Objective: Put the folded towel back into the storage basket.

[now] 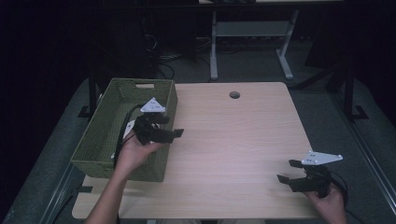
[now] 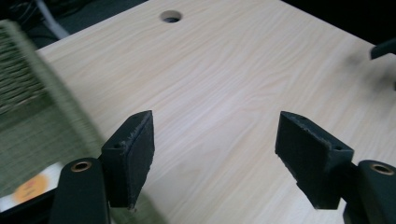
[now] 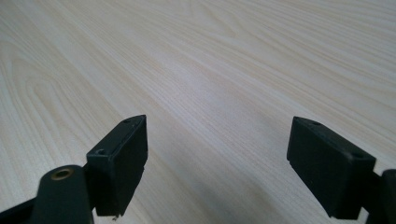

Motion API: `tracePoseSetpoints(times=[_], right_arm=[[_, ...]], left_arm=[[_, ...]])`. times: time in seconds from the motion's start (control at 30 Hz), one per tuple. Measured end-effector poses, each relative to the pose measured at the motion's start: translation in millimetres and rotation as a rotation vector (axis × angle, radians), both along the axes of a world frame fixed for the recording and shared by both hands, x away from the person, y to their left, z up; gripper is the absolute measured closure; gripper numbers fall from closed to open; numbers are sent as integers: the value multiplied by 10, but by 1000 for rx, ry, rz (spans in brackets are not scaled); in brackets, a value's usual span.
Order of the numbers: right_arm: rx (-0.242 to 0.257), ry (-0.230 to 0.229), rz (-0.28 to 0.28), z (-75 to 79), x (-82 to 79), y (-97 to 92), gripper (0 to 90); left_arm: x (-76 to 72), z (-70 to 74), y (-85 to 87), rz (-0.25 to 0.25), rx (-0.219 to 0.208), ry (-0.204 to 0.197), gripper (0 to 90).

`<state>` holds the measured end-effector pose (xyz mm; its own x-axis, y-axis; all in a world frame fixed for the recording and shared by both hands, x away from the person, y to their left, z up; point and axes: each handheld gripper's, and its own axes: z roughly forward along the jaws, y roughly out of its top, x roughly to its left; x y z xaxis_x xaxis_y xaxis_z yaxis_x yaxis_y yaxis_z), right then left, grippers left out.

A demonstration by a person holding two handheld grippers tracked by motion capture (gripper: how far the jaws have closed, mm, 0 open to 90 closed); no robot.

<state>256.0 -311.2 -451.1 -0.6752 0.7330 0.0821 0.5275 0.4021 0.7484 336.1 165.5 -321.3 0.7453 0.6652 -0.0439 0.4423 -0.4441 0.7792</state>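
The pale wood-grain rectangular table [image 1: 233, 149] is spreading out ahead of both claws, bare over most of its top, with a small round cable hole [image 1: 234, 94] sitting near its far edge. The olive-green woven rectangular basket [image 1: 100, 140] is standing on the table's near left corner, its long axis running away from the person, and it is lying directly under and behind the left gripper [image 1: 168, 127], well apart from the right gripper [image 1: 286, 171]. So the left hand [image 1: 133, 151] is by far the nearer one to it.

In the left gripper view the basket's rim [image 2: 56, 93] is passing just to the left of the jaws, and a white card with an orange disc [image 2: 30, 189] is lying inside, low and behind the left jaw. The left gripper is hovering above the basket's right wall, pointing out over the bare tabletop, jaws spread wide and empty. The right gripper is hanging low near the near right corner, also spread and pinching nothing, aimed leftward across the table.

Reaching the card would likely mean turning the left claw back and down into the basket.
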Motion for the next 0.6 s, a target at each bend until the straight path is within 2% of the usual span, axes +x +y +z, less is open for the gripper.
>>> tracePoseSetpoints(times=[0.23, 0.43, 0.6], right_arm=[[8, -2, -8, 12, -8, -17, 199], [12, -1, -16, 29, -33, -27, 199], [9, -12, -13, 37, -36, -35, 199]], left_arm=[[-157, -190, -387, -50, -12, -9, 278], [-302, -373, -705, -93, -55, 4, 271], [-452, -639, -994, -120, -86, 18, 263]])
